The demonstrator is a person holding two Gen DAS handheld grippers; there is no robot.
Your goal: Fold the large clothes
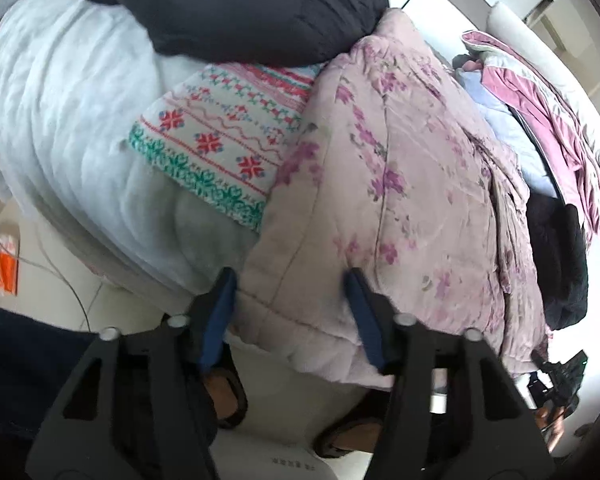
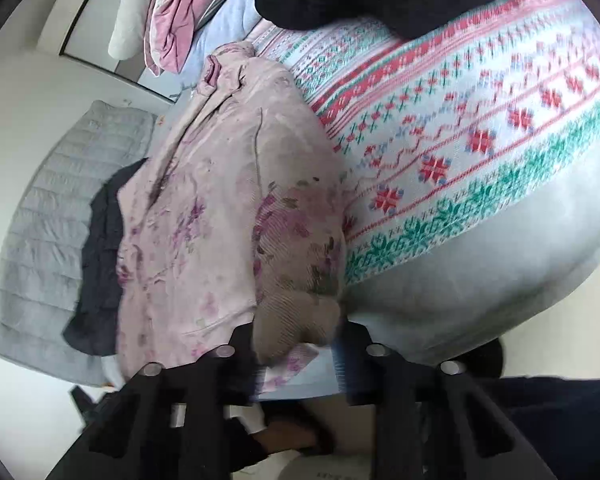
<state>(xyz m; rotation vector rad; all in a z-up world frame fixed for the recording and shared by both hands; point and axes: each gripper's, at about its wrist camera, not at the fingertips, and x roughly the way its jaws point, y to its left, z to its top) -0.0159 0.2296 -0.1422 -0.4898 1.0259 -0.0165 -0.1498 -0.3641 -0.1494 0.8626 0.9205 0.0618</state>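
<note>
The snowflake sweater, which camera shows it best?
The right wrist view: the snowflake sweater fills much of its right half, its red and green bands wide though slightly blurred. The left wrist view shows only a smaller patch between the dark garment and floral jacket.

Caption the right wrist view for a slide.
Right claw pinches a bunched fold of the pink floral quilted garment, beside a snowflake-patterned knit.

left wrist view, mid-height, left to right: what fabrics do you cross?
White quilt → snowflake-pattern knit → pink floral garment → black garment.
</note>
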